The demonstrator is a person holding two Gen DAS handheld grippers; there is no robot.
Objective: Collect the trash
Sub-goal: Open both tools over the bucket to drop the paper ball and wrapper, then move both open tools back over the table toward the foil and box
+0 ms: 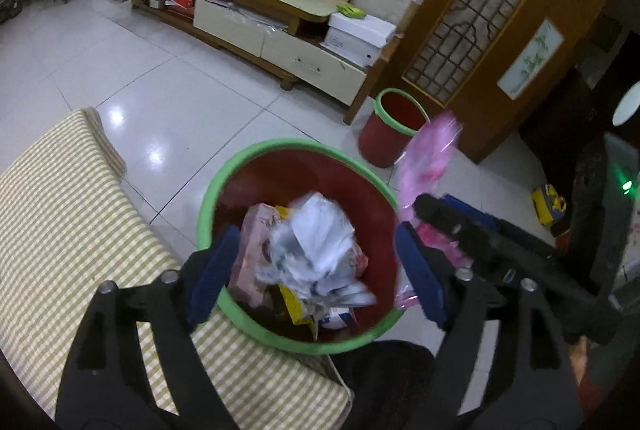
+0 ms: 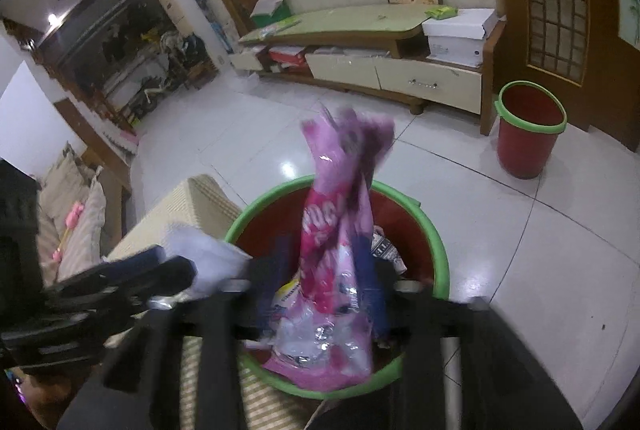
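In the left wrist view, the left gripper [image 1: 316, 270] fills the bottom of the frame, its two blue-padded fingers [image 1: 212, 270] spread wide with nothing between the pads. Directly below the gap, at centre frame, sits a red wastebasket with a green rim [image 1: 208, 190], already holding crumpled white paper [image 1: 316, 246] and other wrappers. The basket stands beside a yellow-and-white checked cushion [image 1: 72, 214] that runs along the lower left. At right of centre, the right gripper [image 1: 432, 208] reaches in from the right edge, with a pink plastic snack bag [image 1: 428, 158] standing up past its tips, just outside the basket rim.

In the right wrist view, the pink bag [image 2: 340, 230] stands upright in the middle of the frame between the right gripper's [image 2: 326, 270] blue fingers [image 2: 370, 270], its lower end over the near rim of the basket [image 2: 440, 250]. The image is blurred, and whether the pads press on the bag cannot be told. The left gripper [image 2: 160, 270] shows at lower left.

A second, empty-looking red basket [image 2: 528, 138] stands on the white tiled floor [image 2: 520, 250] at the right, near a low TV cabinet [image 2: 360, 42] across the top.
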